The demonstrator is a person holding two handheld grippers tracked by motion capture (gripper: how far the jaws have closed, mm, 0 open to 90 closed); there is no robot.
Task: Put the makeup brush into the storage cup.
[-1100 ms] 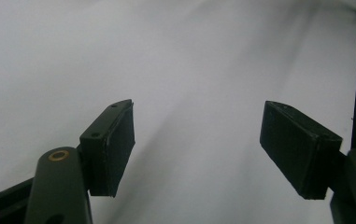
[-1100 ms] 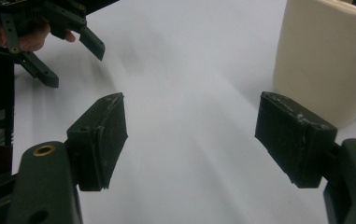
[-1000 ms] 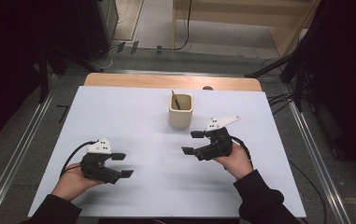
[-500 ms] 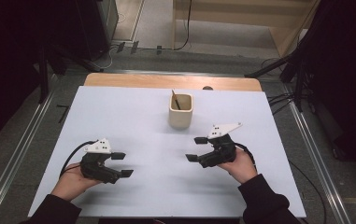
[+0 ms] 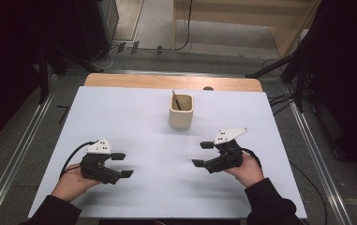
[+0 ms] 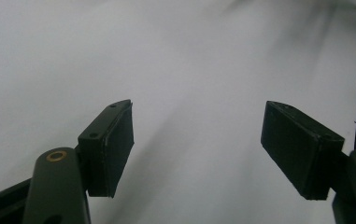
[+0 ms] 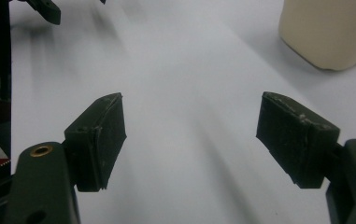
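The right gripper (image 5: 202, 153) hovers with its jaws wide apart and nothing between them, just above the white table (image 5: 134, 122). The left gripper (image 5: 122, 164) is likewise spread wide and empty. The cream cup (image 5: 181, 111) stands upright near the table's far middle, apart from both, with a brown stick (image 5: 176, 100) leaning inside it.

Left tongs (image 5: 120, 165) and right tongs (image 5: 203, 154) gape, jaws pointing inward.

Lab, floor rails (image 5: 21, 154), cables (image 5: 279, 99), tripod legs (image 5: 272, 70)
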